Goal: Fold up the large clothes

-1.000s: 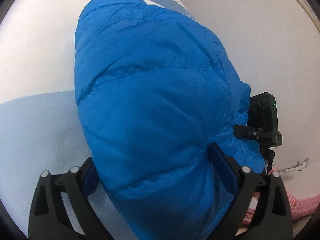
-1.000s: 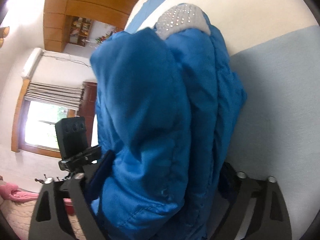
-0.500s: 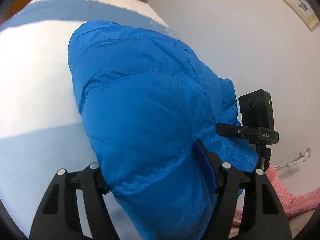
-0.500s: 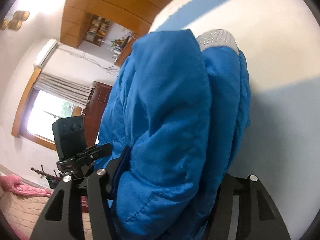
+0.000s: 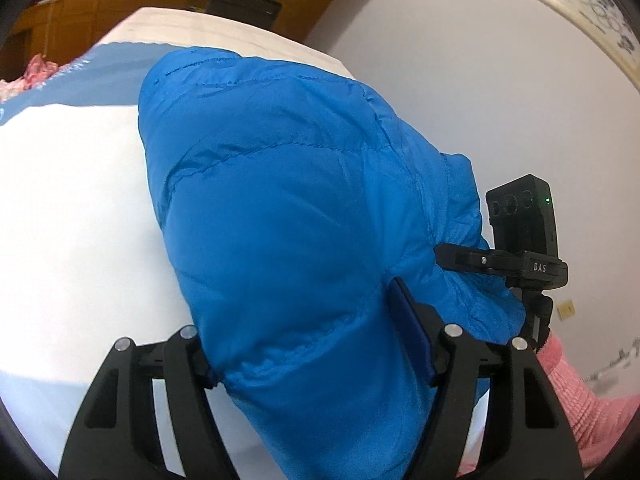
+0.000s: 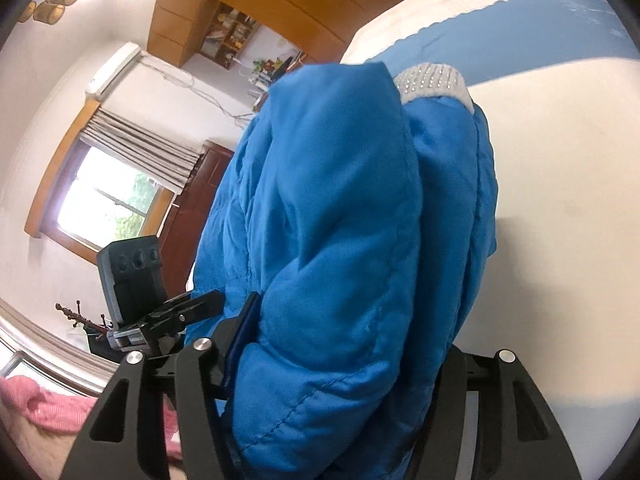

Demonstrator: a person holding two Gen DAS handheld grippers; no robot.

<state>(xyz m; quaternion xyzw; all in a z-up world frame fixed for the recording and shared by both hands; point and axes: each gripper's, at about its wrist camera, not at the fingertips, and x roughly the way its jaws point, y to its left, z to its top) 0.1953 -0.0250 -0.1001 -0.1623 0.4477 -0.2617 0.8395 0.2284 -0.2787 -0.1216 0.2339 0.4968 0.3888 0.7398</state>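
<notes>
A puffy blue quilted jacket (image 5: 288,208) fills the left wrist view, bunched thick between the fingers of my left gripper (image 5: 316,356), which is shut on it. The same jacket (image 6: 344,248) hangs in folds in the right wrist view, with a white studded collar patch (image 6: 432,84) at its far top. My right gripper (image 6: 340,364) is shut on its near edge, the padding bulging over both pads. The jacket is lifted off the white and blue bed cover (image 5: 72,216) below. The other gripper's black camera unit (image 5: 524,216) shows past the jacket at right.
A white wall (image 5: 500,80) with a framed picture stands to the right in the left wrist view. Pink cloth (image 5: 580,400) lies low right. The right wrist view shows a window (image 6: 108,204), wooden cabinets (image 6: 224,4) and the bed cover (image 6: 560,200).
Both grippers closed tighter on the jacket and rose with it. More of the room, wall and cabinets now shows behind the jacket. The right view has rolled.
</notes>
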